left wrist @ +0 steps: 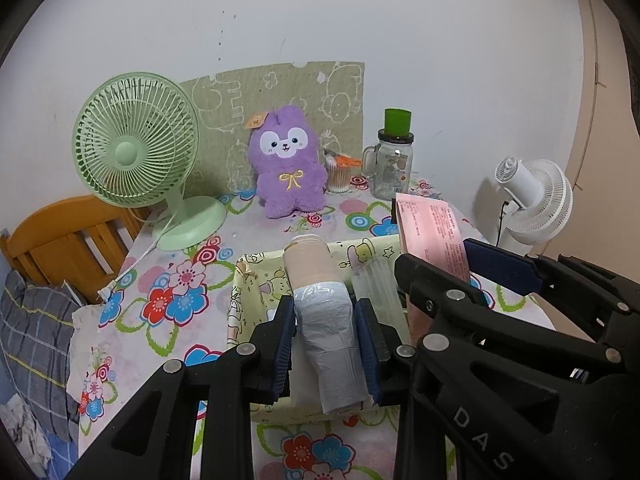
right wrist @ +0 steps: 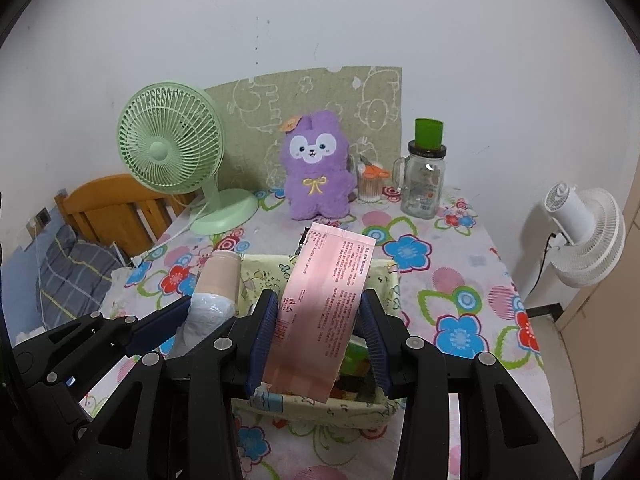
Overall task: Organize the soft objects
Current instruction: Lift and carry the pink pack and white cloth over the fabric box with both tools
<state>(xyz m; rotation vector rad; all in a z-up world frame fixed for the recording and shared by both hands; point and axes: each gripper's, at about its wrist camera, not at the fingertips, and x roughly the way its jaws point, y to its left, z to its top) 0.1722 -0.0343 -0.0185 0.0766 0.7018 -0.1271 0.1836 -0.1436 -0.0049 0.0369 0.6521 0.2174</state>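
Note:
My left gripper (left wrist: 325, 342) is shut on a roll of plastic bags (left wrist: 324, 312), pale blue near me and beige at the far end, held over a pale yellow fabric basket (left wrist: 256, 280). My right gripper (right wrist: 318, 340) is shut on a pink flat packet (right wrist: 324, 304), held tilted over the same basket (right wrist: 386, 280). The roll also shows at the left of the right wrist view (right wrist: 214, 296), and the packet at the right of the left wrist view (left wrist: 432, 228). A purple plush toy (left wrist: 286, 170) sits upright at the back of the table.
A green desk fan (left wrist: 136, 148) stands back left, its cord trailing over the flowered tablecloth (left wrist: 168, 292). A glass jar with a green cup (left wrist: 392, 160) and a cotton-swab tub (left wrist: 338, 174) stand back right. A white fan (right wrist: 580, 236) stands off the table's right; a wooden bed frame (left wrist: 64, 240) left.

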